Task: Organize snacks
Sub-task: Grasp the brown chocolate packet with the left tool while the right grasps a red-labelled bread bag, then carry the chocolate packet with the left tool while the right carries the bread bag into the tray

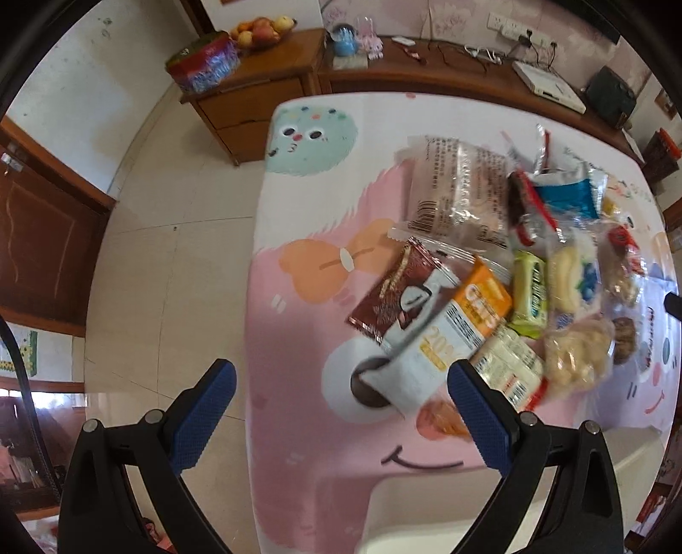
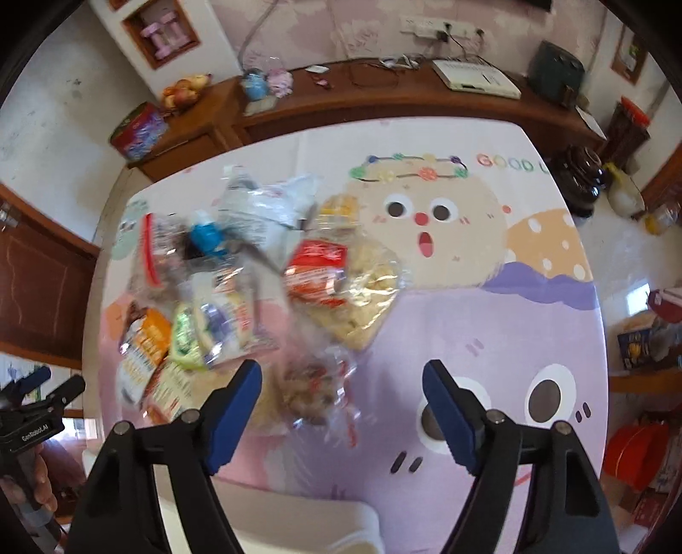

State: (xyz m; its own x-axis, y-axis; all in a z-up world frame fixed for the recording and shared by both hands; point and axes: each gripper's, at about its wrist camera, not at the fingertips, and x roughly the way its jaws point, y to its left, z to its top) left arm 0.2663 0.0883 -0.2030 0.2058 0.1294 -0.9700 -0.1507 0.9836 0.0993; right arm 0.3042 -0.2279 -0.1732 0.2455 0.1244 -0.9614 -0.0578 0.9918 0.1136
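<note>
A pile of snack packets lies on the table's cartoon cloth [image 1: 298, 341]. In the left wrist view my left gripper [image 1: 341, 409] hangs open above the pile's near edge, with an orange-and-white oat packet [image 1: 456, 336] and a brown chocolate packet [image 1: 396, 294] just ahead of its pads. A green packet [image 1: 530, 294] and a big clear pack [image 1: 460, 187] lie further in. My right gripper [image 2: 341, 405] is open over a clear packet of brown snacks [image 2: 311, 388], without touching it. A red packet [image 2: 315, 268] and a bag of pale biscuits [image 2: 366, 298] lie beyond. The left gripper [image 2: 53, 383] shows at the far left.
A white container rim [image 1: 469, 511] sits at the near table edge, below both grippers. The table's left edge drops to tiled floor [image 1: 179, 277]. Behind stand a wooden cabinet [image 1: 264, 98] with a fruit bowl [image 1: 260, 32] and a tin [image 1: 204, 64].
</note>
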